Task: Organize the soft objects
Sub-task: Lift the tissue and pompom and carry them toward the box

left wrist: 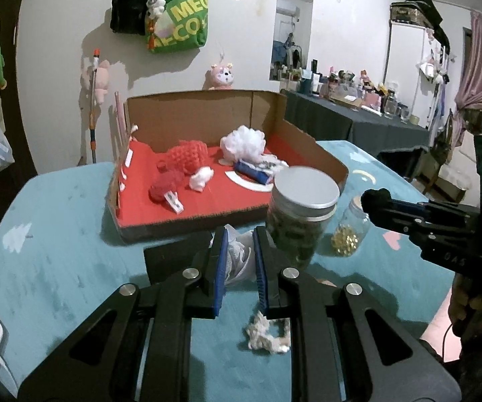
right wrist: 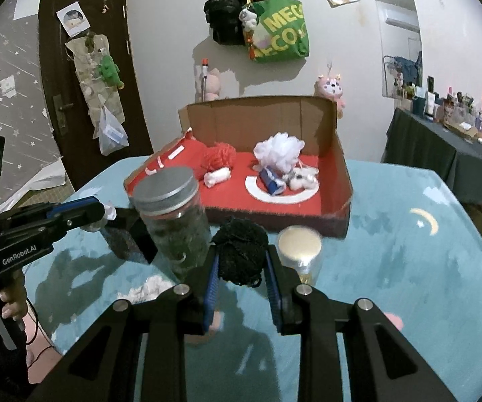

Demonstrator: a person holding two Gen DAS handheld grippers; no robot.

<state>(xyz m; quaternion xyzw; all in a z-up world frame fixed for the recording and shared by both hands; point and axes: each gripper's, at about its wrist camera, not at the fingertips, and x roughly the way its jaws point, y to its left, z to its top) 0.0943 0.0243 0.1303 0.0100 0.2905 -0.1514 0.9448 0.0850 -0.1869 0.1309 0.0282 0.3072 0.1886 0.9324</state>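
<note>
My left gripper [left wrist: 239, 236] is shut on a crumpled white soft piece [left wrist: 237, 261], held just above the teal table. It shows at the left of the right wrist view too, the white piece [right wrist: 109, 211] poking out at its tip. My right gripper [right wrist: 241, 254] is shut on a black mesh ball [right wrist: 241, 251]; the black ball [left wrist: 376, 199] also appears at the right in the left wrist view. Behind both stands a cardboard box [left wrist: 190, 117] [right wrist: 257, 117] with a red floor, holding red knitted items [left wrist: 184, 160], a white pouf [left wrist: 244, 142] [right wrist: 279, 150] and small white pieces.
A tall glass jar with a metal lid [left wrist: 302, 214] [right wrist: 170, 221] and a small jar [left wrist: 349, 234] [right wrist: 299, 248] stand in front of the box. A black block [right wrist: 133, 238] sits by the tall jar. A frayed white scrap [left wrist: 267, 335] lies on the table [left wrist: 56, 251].
</note>
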